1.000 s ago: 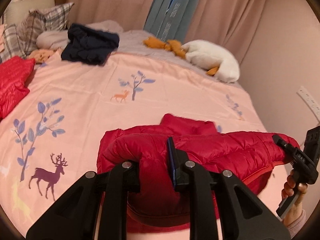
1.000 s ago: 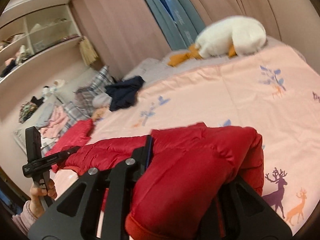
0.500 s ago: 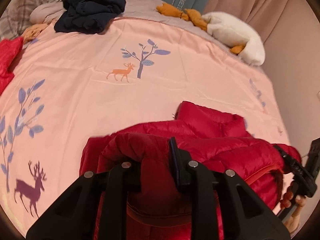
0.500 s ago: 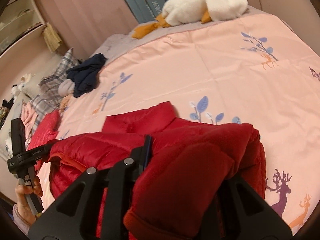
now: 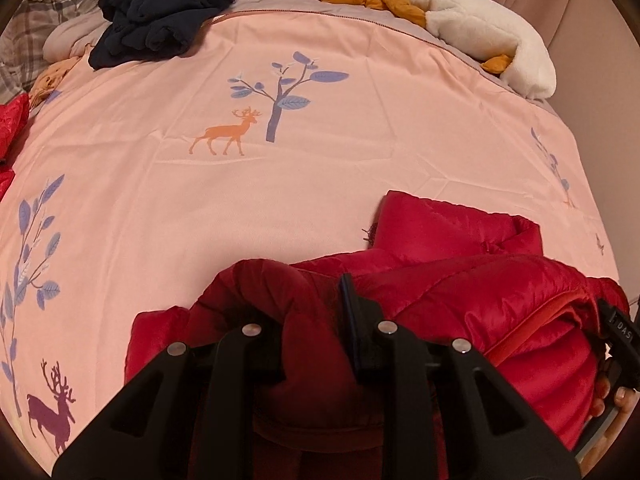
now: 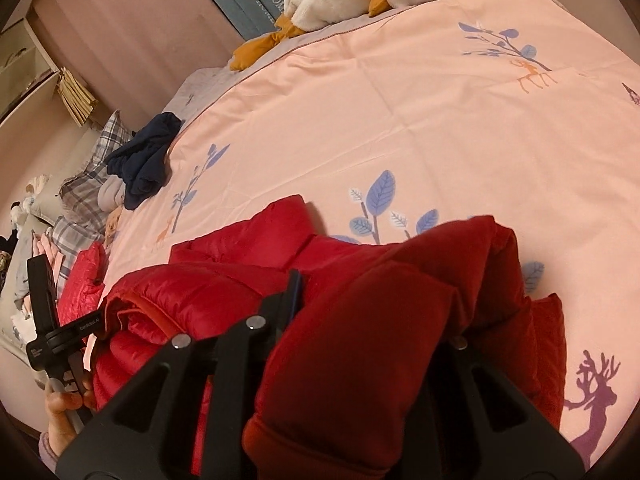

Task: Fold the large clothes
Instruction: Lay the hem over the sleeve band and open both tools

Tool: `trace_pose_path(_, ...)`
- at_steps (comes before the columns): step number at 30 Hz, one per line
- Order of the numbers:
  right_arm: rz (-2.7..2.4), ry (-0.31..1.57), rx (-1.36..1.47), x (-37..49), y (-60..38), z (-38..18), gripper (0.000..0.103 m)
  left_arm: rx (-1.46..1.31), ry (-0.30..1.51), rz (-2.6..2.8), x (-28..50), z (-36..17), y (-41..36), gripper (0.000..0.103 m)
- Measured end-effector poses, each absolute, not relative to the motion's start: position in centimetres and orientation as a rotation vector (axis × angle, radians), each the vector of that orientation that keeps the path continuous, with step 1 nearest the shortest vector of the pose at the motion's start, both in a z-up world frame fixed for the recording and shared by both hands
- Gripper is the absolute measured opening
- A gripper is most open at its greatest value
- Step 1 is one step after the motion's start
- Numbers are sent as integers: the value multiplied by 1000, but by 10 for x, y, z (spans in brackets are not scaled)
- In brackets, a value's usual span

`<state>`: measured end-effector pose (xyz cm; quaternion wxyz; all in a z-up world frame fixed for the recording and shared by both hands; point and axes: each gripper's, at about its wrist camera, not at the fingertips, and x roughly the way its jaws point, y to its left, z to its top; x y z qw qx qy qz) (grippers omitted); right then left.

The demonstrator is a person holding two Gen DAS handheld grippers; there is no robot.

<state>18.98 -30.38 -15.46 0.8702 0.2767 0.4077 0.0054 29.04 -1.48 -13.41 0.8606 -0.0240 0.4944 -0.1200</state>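
Note:
A red puffer jacket [image 5: 460, 280] lies on the pink bedspread [image 5: 280, 180] at the near edge, its collar end [image 5: 440, 220] flat on the bed. My left gripper [image 5: 308, 320] is shut on a fold of the jacket's hem and holds it raised. My right gripper [image 6: 360, 320] is shut on the other end of the same jacket [image 6: 380, 300], which drapes over its right finger and hides it. Each gripper shows at the edge of the other's view: the right one [image 5: 616, 332] and the left one [image 6: 60, 332].
A dark navy garment [image 5: 160, 12] lies at the bed's far left by plaid pillows [image 5: 44, 20]. Another red garment [image 5: 10, 124] is at the left edge. A white plush goose [image 5: 488, 36] lies at the far right corner. Shelves [image 6: 24, 60] stand left.
Both grippers have carried the held hem forward and lower over the jacket toward the collar. The views tilted down onto the bed.

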Motion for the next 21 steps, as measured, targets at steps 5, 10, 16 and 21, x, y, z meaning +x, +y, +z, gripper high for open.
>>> trace_pose_path(5,4,849,594,190,-304,-159,18,-14,985,-239,287,-142,-21,25)
trace_pose_path(10,12,857,596,193,-303,-160,21,-27,966,-245,286,-144,-19,25)
trace_pose_path(16,21,855,628,191,-305,-157,23,-48,948,-244,284,-143,-18,25)
trace_pose_path(21,34,842,680,188,-309,-149,32,-145,906,-267,278,-134,-4,28)
